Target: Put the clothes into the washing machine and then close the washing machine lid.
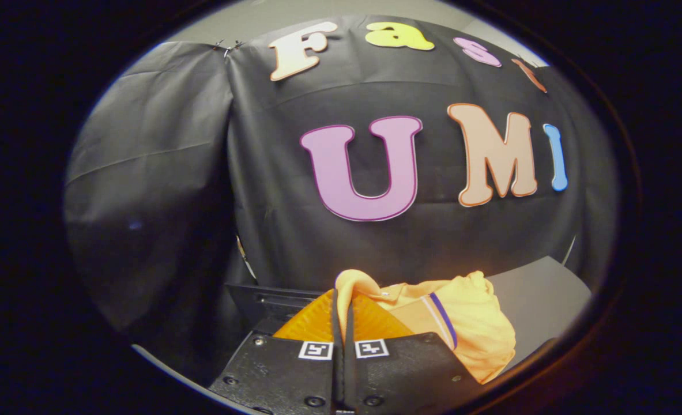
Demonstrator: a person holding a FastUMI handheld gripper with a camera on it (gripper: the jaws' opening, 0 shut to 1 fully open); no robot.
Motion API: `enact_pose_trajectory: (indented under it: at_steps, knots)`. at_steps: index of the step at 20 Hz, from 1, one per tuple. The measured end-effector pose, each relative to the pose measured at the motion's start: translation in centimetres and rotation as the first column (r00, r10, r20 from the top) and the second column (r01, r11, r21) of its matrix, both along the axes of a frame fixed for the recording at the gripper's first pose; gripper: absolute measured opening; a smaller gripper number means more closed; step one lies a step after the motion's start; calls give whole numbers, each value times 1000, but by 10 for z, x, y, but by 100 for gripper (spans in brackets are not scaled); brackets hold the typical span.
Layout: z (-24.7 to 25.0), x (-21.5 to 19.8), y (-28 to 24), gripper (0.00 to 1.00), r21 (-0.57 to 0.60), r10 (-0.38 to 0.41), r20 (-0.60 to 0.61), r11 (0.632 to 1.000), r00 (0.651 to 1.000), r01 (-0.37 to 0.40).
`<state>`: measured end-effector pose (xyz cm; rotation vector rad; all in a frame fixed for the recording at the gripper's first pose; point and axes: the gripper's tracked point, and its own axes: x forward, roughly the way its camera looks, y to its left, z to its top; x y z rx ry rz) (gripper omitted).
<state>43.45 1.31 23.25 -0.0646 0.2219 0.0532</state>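
Orange fabric, a garment (pixel 467 323) with a collar-like fold and a white and dark blue stripe along one edge, hangs bunched at the hand-held gripper (pixel 342 311). The two fingers stand pressed together with hardly a gap, and a fold of the garment rises from the pinch between their tips, so they are clamped on the cloth. The rest of the garment drapes to the right of the fingers and sags below their tips, lifted clear of what lies beneath.

Behind and to the right of the garment lies a flat grey surface (pixel 539 294), smooth and matte, running up to the booth wall. To the left of the fingers, just beyond them, a dark panel (pixel 271 302) with a long slot in it shows low down; what it belongs to cannot be told.

The room is closed in by black cloth (pixel 162 173) hung as a wall, creased in long folds. Two sheets meet in a vertical seam to the left of centre, clipped together at the top (pixel 228 47). Above the cloth a strip of pale grey wall or ceiling (pixel 341 11) shows. The light is dim to the left and warmer on the garment.
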Motion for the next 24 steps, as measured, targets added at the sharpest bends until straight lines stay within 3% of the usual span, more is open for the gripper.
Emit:
enact_pose_trajectory:
  at_steps: [14,17,22,24]
  knots:
    - [-73,28,86,0,5,76,-93,997,993,-76]
    - [-98,31,94,0,-27,82,-131,996,988,-86]
    - [-149,37,106,0,37,100,-202,995,974,-95]
    - [-170,42,104,0,-6,88,-241,996,967,-92]
